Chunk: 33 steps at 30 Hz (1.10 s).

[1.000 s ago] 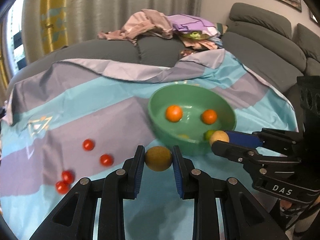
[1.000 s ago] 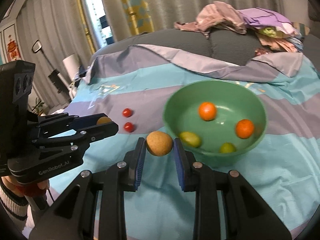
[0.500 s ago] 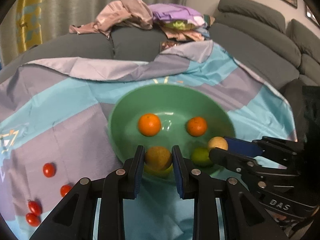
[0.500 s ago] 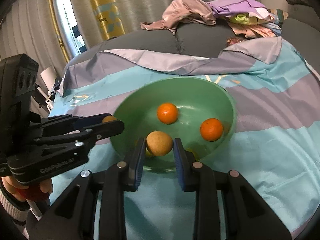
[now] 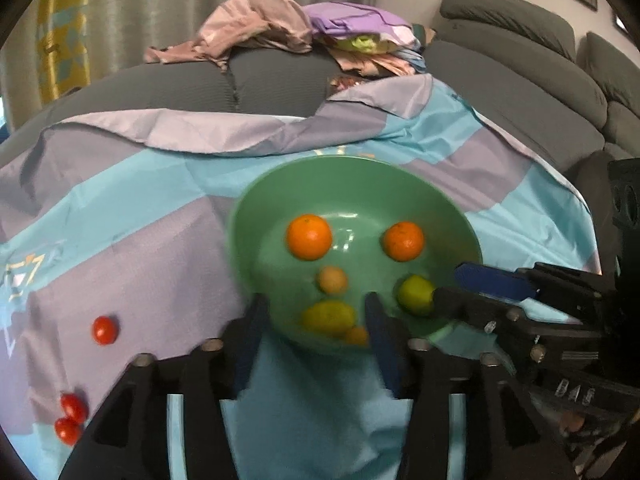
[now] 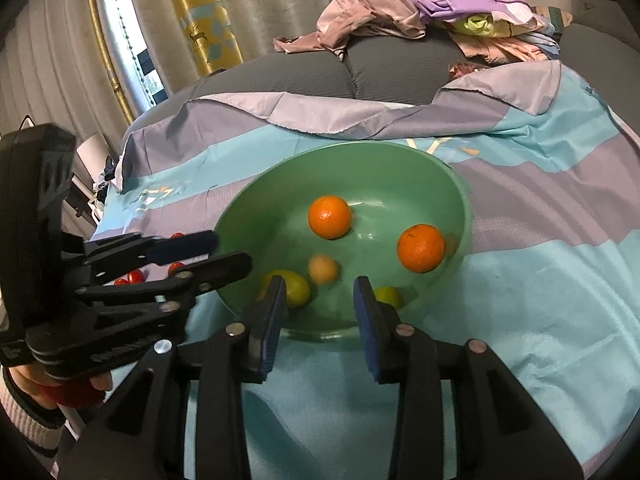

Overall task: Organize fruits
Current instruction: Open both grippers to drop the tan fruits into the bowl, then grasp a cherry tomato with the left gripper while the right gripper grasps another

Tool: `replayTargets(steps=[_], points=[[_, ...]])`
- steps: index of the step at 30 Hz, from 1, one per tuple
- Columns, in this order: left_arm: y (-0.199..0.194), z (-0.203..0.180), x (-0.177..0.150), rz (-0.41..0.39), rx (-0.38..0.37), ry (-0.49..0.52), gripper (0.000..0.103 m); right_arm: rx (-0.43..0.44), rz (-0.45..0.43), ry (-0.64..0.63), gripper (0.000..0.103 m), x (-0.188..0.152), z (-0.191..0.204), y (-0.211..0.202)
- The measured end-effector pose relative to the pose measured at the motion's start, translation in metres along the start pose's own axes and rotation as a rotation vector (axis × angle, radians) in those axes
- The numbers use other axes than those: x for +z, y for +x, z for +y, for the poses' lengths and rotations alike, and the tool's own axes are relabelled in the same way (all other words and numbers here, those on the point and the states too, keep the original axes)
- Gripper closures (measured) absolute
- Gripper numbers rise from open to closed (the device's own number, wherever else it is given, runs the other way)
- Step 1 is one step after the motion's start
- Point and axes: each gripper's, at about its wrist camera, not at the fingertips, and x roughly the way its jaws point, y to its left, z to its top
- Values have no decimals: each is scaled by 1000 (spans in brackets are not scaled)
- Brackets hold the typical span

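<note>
Fruit lies gathered in the green bowl (image 5: pixel 256 216), which sits on a blue and grey striped cloth (image 5: pixel 120 248) spread over a grey sofa (image 5: pixel 520 92). Inside the bowl are two oranges, one (image 5: pixel 309 237) toward its left and the other (image 5: pixel 403 241) toward its right. Nearer the bowl's front wall lie a small tan fruit (image 5: pixel 332 279), a yellow-green fruit (image 5: pixel 329 317) and a greener one (image 5: pixel 416 295); a small orange blur (image 5: pixel 356 336) at the front rim is too smeared to identify.

The left gripper (image 5: pixel 314 338) hovers at the bowl's near edge, its jaws spread wide apart with nothing between them. The right gripper (image 6: pixel 320 312) sits at the bowl's near edge too, jaws likewise parted and empty, framing the tan fruit and the yellow-green one beyond them. In the left wrist view the right gripper reaches in at the bowl's right side.

Left of the bowl, on the cloth, rest cherry tomatoes: one (image 5: pixel 105 330) nearer the bowl and a touching pair (image 5: pixel 70 418) farther away. Behind the bowl, a heap of crumpled clothes (image 5: pixel 288 36) tops the sofa back.
</note>
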Motion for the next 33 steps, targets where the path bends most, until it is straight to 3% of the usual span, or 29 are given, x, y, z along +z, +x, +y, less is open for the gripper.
replayTargets(steps=[9,19,33], points=[[-56,59,-60,26,109,-133,44,38,3,-7,62,-10,4,-24],[-116,112,-129,35,211,-348,44,106,42,-86,61,-23,47,-31],[-131,120,-160,17,168,-399,44,163,140,-215,61,-39,108,-13]])
